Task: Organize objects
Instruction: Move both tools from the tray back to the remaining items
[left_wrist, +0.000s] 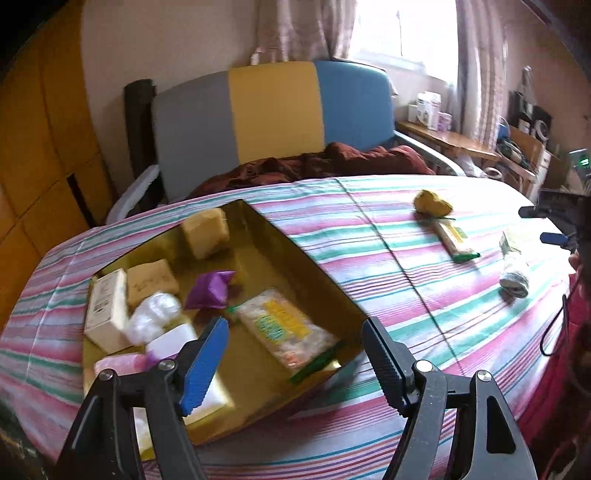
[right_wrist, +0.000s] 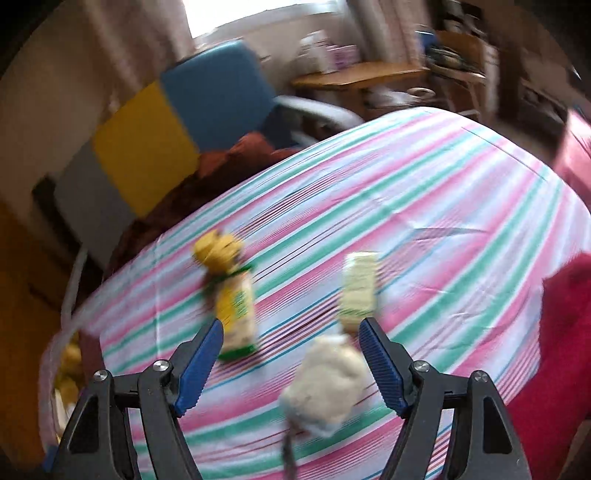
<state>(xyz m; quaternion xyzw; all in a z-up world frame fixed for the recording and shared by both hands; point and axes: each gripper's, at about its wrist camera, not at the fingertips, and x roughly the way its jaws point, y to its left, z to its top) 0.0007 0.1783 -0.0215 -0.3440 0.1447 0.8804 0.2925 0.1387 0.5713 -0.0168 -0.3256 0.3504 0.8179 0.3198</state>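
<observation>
From the left wrist, the left gripper (left_wrist: 295, 354) is hanging open and empty over the gold box (left_wrist: 325, 291), already holding a snack packet (left_wrist: 284, 328), a purple pouch (left_wrist: 208, 290) and small cartons.

From the right wrist, the right gripper (right_wrist: 291, 350) is spreading wide, empty, above a white bundle (right_wrist: 325, 387); a yellow packet (right_wrist: 236, 306), a pale packet (right_wrist: 360, 291) and a yellow lump (right_wrist: 218, 251) are waiting on the striped cloth (right_wrist: 443, 221), near a chair (right_wrist: 207, 96).

Bright window (left_wrist: 402, 29) glare, fisheye-bent edges; right wrist view smeared by motion blur.
</observation>
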